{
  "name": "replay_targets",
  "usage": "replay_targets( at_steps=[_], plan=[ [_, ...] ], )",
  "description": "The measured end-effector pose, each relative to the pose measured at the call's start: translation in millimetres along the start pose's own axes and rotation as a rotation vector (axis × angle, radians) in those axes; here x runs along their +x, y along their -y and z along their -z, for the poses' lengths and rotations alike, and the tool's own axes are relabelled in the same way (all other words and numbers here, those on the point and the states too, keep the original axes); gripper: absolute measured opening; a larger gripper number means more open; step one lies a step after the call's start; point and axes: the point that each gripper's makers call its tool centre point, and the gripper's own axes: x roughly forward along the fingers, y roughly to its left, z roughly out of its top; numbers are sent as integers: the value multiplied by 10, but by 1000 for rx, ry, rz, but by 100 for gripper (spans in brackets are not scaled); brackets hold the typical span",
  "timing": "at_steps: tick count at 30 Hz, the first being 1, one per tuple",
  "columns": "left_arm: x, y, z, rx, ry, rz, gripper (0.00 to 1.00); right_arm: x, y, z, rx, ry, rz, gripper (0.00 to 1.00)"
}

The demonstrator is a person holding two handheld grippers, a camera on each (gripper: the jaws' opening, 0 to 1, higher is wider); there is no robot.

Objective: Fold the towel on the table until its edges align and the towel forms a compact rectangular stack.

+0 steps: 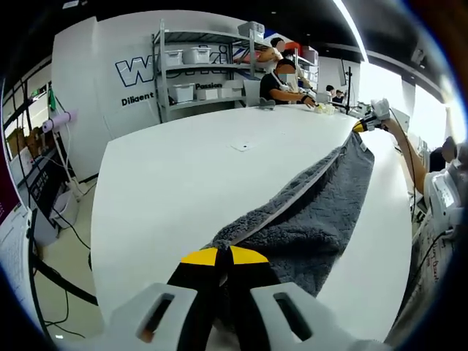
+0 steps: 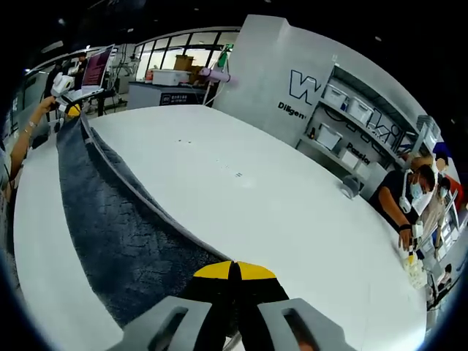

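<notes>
Left gripper [image 1: 224, 257]: jaws were pressed together, yellow tips meeting with no visible gap, pinching the near end of the grey towel [image 1: 314, 212]. Towel fabric bunched right at the tips and ran away from them in a long strip across the white table [image 1: 168, 183].

Right gripper [image 2: 235, 270]: same story, jaws closed tight, yellow tips touching, clamped on the opposite end of the towel [image 2: 124, 234]. Dark pile surface led straight out from the tips.

Each gripper was also seen from the other's camera: the right gripper [image 1: 373, 115] sat at the far end of the strip in the left gripper view, held by a person's arm; the left gripper [image 2: 67, 91] sat at the far end in the right gripper view, likewise with a hand on it. At that distance jaw gap couldn't be read.

Towel was stretched lengthwise between the two grippers, lying on the table near its edge, with a lighter hem band running along one long side. It looked folded along its length, but layer count couldn't be confirmed.

Background: metal shelving [image 1: 205, 69] with white bins against a wall with lettering, and a seated person [image 2: 402, 197] working at the far side of the table.
</notes>
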Motion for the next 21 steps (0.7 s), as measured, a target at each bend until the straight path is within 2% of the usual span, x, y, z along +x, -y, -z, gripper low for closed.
replay_targets(
  at_steps=[8, 15, 21],
  plan=[
    [148, -107, 37, -16, -12, 6, 5, 173, 54, -51, 16, 14, 16, 0],
    [399, -126, 231, -15, -77, 4, 5, 448, 13, 142, 26, -29, 10, 0],
    [497, -121, 344, 4, -122, -6, 5, 592, -56, 292, 19, -59, 13, 1]
  ],
)
